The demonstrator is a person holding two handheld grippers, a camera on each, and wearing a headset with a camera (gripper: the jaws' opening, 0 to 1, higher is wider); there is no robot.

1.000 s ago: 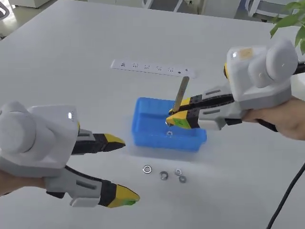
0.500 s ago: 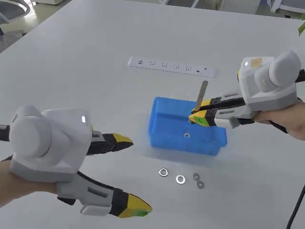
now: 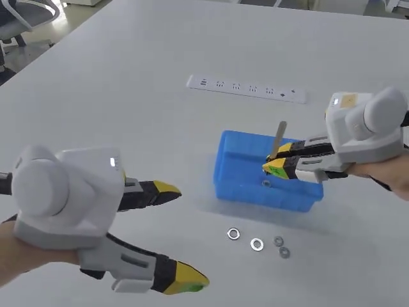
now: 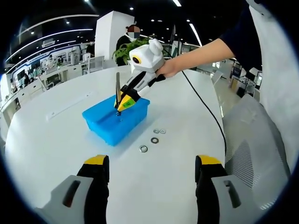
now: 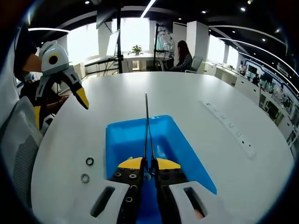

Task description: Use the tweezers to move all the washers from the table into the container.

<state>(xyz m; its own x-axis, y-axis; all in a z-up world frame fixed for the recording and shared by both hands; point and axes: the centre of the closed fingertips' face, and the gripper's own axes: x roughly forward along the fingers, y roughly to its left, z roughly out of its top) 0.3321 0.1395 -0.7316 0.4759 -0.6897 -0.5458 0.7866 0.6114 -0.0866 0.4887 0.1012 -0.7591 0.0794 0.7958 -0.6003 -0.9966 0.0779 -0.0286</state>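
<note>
At the lower left of the head view the left gripper point(image 3: 185, 235) hangs over the white table point(image 3: 128, 96). Its yellow-tipped jaws are spread wide with nothing between them, and the left gripper view shows the same empty gap at its bottom edge. To the right, low in the centre of the frame, four washers point(image 3: 257, 244) lie loose on the table, just in front of the blue container point(image 3: 255, 195). A fifth washer point(image 3: 266, 183) lies inside, on the container's floor. Toward the top of the frame, beyond the container, a white power strip point(image 3: 246, 88) lies flat. At the right, the right gripper point(image 3: 275, 167) reaches in over the container with its jaws clenched on the tweezers point(image 3: 280, 135) — their shaft rises tilted above the jaws.
</note>
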